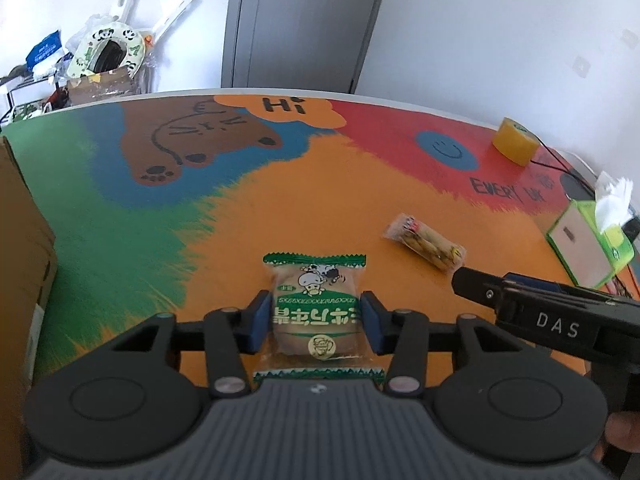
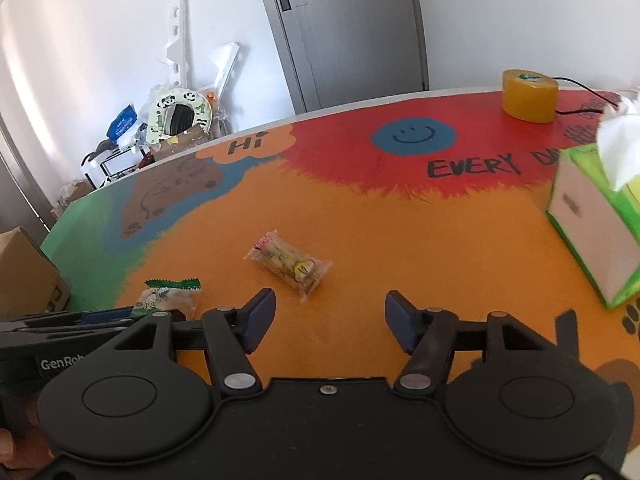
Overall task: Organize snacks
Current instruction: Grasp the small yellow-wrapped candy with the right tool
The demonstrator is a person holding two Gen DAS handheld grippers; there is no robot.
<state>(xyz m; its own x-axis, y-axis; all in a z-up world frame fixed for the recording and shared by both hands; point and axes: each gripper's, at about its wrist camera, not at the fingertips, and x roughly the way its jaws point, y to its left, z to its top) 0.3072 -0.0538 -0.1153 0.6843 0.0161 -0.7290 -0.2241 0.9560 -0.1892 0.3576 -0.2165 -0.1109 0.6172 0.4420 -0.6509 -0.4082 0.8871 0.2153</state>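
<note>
Snacks first: we're straddling the green cake packet [image 1: 316, 312] with the left hand-held gripper [image 1: 316, 322], pads flanking it, not yet squeezing. Right hand-held gripper [image 2: 330, 320] is hovering wide, empty, cookie pack [image 2: 288, 266] just ahead for grabbing.

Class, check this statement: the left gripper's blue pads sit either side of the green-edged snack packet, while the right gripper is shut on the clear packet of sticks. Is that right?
Not quite. The left gripper does bracket the green-edged snack packet, but the right gripper is open and empty. The right wrist view shows the clear packet of sticks lying on the table ahead of its fingers, untouched.
</note>
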